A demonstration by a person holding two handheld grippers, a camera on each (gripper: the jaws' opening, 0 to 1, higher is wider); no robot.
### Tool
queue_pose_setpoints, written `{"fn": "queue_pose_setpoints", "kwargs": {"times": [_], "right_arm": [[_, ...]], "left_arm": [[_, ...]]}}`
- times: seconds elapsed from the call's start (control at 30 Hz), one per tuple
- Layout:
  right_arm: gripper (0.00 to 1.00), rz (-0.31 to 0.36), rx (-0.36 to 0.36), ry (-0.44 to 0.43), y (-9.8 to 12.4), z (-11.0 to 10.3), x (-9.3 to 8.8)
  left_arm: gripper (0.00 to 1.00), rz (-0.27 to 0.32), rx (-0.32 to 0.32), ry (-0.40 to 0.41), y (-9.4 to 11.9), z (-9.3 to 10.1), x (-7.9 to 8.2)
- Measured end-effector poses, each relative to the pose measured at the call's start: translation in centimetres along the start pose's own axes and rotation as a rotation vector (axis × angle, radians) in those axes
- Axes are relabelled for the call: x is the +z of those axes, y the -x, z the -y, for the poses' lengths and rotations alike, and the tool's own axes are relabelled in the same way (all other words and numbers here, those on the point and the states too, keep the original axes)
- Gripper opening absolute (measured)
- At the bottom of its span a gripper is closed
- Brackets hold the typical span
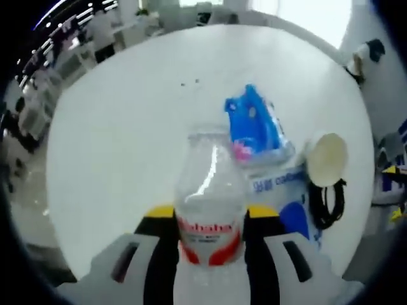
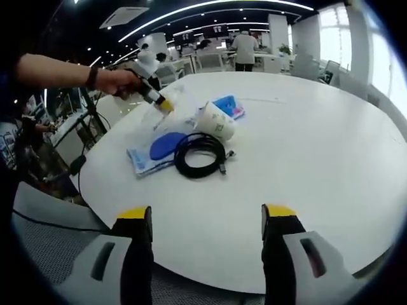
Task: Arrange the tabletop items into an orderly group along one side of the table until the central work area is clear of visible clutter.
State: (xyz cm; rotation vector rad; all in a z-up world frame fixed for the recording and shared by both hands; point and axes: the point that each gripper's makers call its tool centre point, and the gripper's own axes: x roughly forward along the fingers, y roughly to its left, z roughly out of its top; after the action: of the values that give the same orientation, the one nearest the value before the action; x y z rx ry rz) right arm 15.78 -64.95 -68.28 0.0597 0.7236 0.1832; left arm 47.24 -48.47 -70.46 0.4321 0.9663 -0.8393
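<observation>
My left gripper is shut on a clear plastic water bottle with a red and white label, held upright above the white table. Just beyond the bottle lie a blue packet, a white and blue tissue pack, a paper cup on its side and a coiled black cable. In the right gripper view my right gripper stands open over the near table edge. Further off there sit the cable, the cup, the tissue pack and the blue packet, with the left gripper and bottle above them.
The round white table has wide bare surface to the right of the group. A person's hand and forearm hold the left gripper. Office desks, chairs and people stand beyond the table's far edge. A grey mesh chair back lies below the near edge.
</observation>
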Motion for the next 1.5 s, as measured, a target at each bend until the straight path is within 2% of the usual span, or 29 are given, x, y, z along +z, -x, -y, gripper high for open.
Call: {"fn": "queue_pose_setpoints", "kwargs": {"times": [0.2,0.37,0.43,0.53,0.67,0.83,0.9,1.1,1.2,1.5], "right_arm": [[0.69,0.001,0.005,0.004,0.0,-0.1,0.1],[0.68,0.002,0.008,0.004,0.0,-0.1,0.2],[0.68,0.004,0.008,0.005,0.0,-0.1,0.2],[0.68,0.006,0.009,0.004,0.0,-0.1,0.3],[0.68,0.008,0.010,0.002,0.0,-0.2,0.3],[0.68,0.003,0.016,0.006,0.0,-0.4,0.2],[0.68,-0.001,0.018,0.008,0.0,-0.4,0.1],[0.67,-0.013,0.023,0.006,0.0,-0.5,-0.2],[0.67,-0.019,0.028,0.005,-0.1,-0.6,-0.3],[0.67,-0.039,0.042,0.021,-0.2,-0.9,-0.7]], "left_arm": [[0.36,0.101,0.072,0.037,1.7,-2.1,2.2],[0.36,0.215,0.139,0.117,3.7,-4.4,4.4],[0.36,0.266,0.180,0.121,4.5,-5.5,5.2],[0.36,0.297,0.212,0.127,5.3,-6.4,5.7],[0.36,0.320,0.240,0.149,5.8,-7.4,5.8],[0.36,0.380,0.296,0.193,6.3,-8.6,5.9],[0.36,0.409,0.320,0.250,6.4,-9.2,5.7],[0.36,0.443,0.368,0.316,6.1,-10.1,4.9],[0.36,0.490,0.435,0.336,6.5,-11.0,4.5],[0.37,0.483,0.475,0.422,4.8,-11.2,1.8]]}}
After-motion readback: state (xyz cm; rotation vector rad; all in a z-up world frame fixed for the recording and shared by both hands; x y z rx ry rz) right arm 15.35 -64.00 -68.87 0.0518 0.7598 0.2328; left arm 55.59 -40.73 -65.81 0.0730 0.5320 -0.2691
